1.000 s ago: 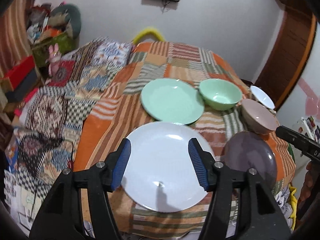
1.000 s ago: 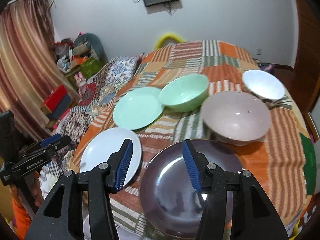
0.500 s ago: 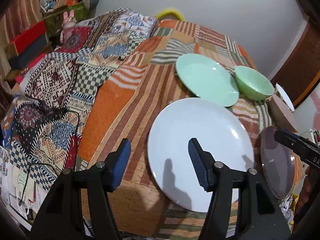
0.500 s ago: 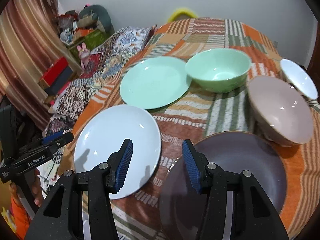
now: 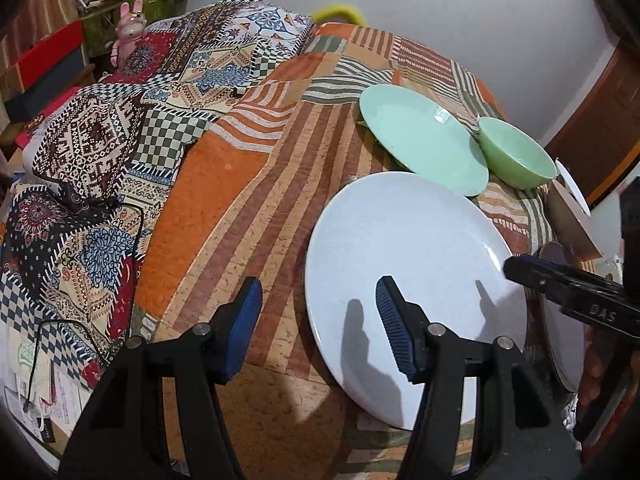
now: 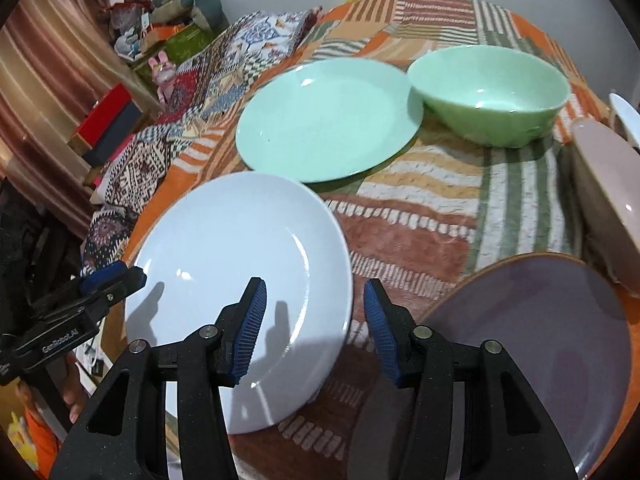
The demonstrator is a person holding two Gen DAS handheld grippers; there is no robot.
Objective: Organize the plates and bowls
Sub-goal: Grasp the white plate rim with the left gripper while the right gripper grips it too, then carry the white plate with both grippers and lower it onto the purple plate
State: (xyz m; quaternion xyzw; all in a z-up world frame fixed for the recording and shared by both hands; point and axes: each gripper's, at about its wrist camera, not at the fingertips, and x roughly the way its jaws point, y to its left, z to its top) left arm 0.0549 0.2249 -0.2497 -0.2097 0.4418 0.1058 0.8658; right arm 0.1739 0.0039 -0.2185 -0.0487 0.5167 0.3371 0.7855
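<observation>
A round worktop (image 6: 420, 216) draped in a striped orange, brown and green patchwork cloth carries the dishes. Nearest the camera lies a white plate (image 6: 240, 272), with a mint-green plate (image 6: 328, 120) just behind it and a green bowl (image 6: 490, 92) beside that plate's right edge. To the right sit a purple plate (image 6: 540, 328) at the near edge, a pink bowl (image 6: 608, 196) behind it, and a small white bowl (image 6: 626, 114) only partly in view at the far right. The left gripper (image 5: 318, 320) hangs over the white plate's left rim, its blue-padded fingers (image 5: 394, 330) spread and closing slightly; the rim lies below the gap between them, one finger over the plate and the other over the cloth, neither pad pressing on it. The right gripper (image 6: 314, 322) hangs over the same plate's right rim, its fingers (image 6: 250, 320) also spread and easing inward, one finger above the plate and the other above the cloth between the white and purple plates, with no pad on the rim. Each gripper shows at the edge of the other's view. Left of the worktop lies a heap of patterned fabric (image 5: 120, 152), with a pink rabbit figure (image 5: 130, 28) behind it.
</observation>
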